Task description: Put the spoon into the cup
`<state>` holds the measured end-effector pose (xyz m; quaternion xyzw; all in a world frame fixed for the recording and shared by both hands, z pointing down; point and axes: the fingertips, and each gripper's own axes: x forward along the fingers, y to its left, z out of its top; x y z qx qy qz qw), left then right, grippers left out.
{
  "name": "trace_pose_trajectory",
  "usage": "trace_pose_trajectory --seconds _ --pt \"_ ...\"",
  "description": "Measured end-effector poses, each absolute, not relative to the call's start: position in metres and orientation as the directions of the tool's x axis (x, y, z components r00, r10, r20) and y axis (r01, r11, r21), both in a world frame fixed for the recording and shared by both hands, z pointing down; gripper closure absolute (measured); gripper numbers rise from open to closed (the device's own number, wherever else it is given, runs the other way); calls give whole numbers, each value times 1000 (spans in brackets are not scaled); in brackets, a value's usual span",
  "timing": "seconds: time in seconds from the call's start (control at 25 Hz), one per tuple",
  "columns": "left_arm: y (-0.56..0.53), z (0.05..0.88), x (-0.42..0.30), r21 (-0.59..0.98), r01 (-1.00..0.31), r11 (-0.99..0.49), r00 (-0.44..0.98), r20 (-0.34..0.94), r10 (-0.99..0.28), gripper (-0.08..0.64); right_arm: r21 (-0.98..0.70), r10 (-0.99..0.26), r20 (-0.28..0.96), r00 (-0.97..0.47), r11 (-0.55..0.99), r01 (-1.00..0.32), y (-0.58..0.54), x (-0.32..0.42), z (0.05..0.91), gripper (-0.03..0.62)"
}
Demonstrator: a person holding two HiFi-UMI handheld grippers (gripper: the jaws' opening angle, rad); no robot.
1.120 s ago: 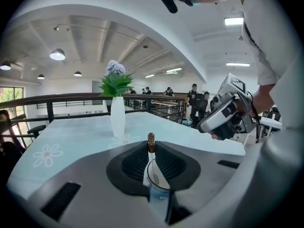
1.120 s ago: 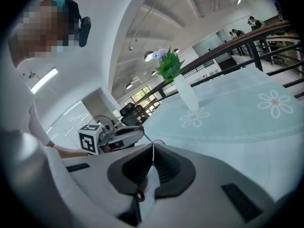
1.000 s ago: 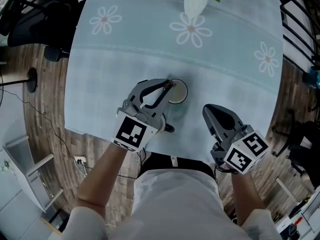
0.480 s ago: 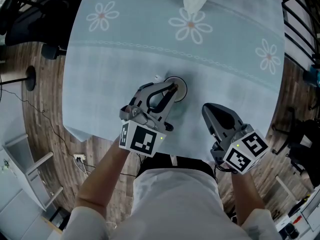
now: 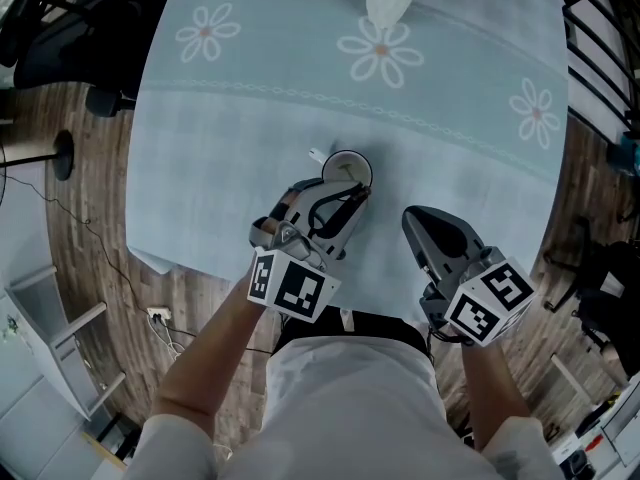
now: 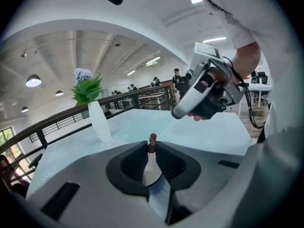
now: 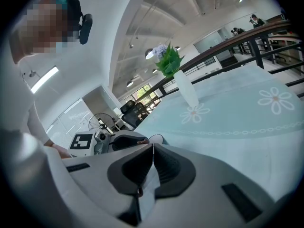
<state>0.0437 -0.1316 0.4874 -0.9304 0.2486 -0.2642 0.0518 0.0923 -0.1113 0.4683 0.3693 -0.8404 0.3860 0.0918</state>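
A white cup stands on the pale blue tablecloth in front of me. My left gripper hovers just on the near side of the cup, shut on the brown handle end of the spoon, which sticks up between its tips. The rest of the spoon is hidden by the jaws. The right gripper view shows the cup just past the left gripper's tips, with the brown spoon end beside it. My right gripper rests to the right of the cup, shut with nothing in it.
A white vase with green leaves stands at the table's far edge. Flower prints mark the cloth. Black chairs stand at the far left, a railing runs along the right, and wood floor lies around the table.
My left gripper has drawn back toward me from over the cup and rolled a little, still gripping the spoon, so the cup's rim now shows in full. The right gripper has stayed still.
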Motion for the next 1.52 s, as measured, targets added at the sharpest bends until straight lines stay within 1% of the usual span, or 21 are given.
trace_pose_trajectory --seconds 0.36,0.84,0.96,1.04,1.52 --pt "-125 497 47 -116 -434 -894 754 497 -430 492 -597 -543 433 -719 425 -681 -108 93 474 569" --pt "-118 510 46 -73 -420 -905 737 555 -387 464 -596 -548 435 -715 419 -684 -104 94 476 569" --pt "-115 511 47 -49 -418 -907 738 564 -371 440 -595 -548 436 -714 420 -685 -102 94 475 569" --pt "-115 511 46 -31 -419 -907 741 565 -362 416 -595 -549 435 -714 419 -685 -101 93 474 569" --pt "-109 492 40 14 -428 -904 769 531 -356 402 -578 -564 430 -705 428 -695 -103 88 464 569"
